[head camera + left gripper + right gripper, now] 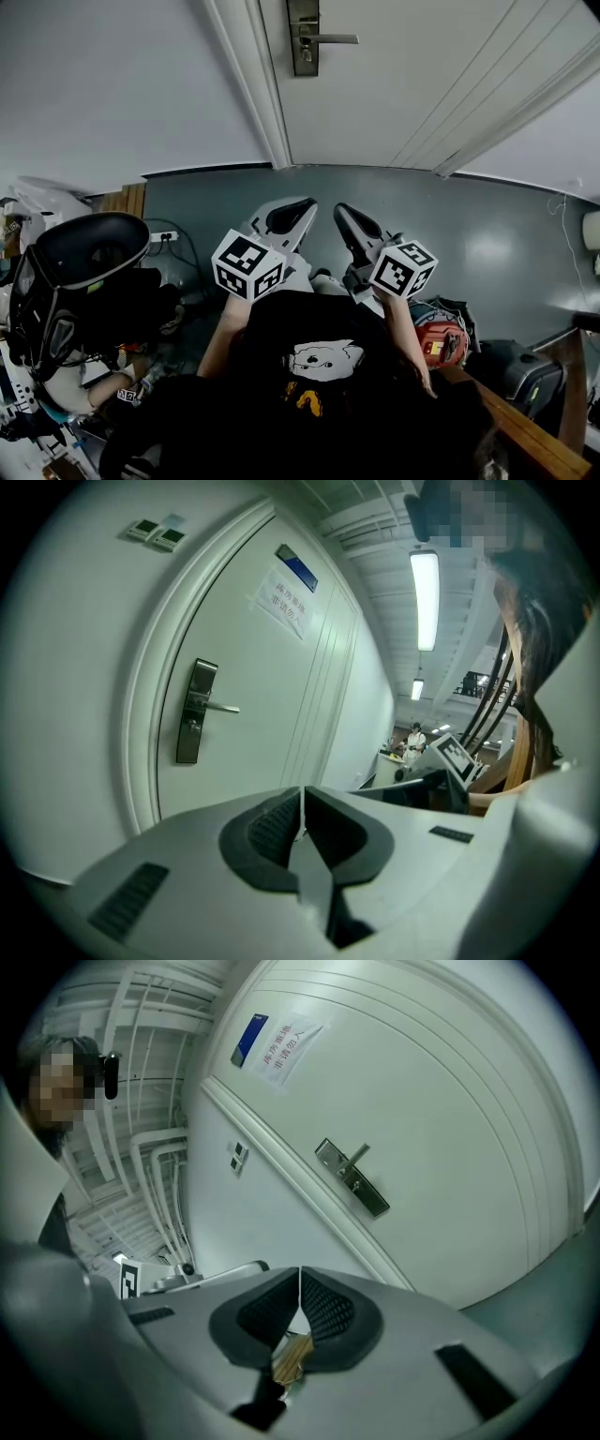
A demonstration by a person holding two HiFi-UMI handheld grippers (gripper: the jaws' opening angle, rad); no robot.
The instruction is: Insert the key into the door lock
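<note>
Approach step, by judgement. Right gripper (300, 1288) has its fingers closed on a small brass-coloured piece, probably the key (292, 1357). Left gripper (302, 808) has its fingers closed with nothing between them. Door lock (352, 1178) stands well apart, ahead. Next move: raise the key and align its blade with the lock.

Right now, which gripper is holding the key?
The right gripper: a brass-coloured key is pinched at the back of its shut jaws. The left gripper is shut too, with nothing between its jaws.
</note>
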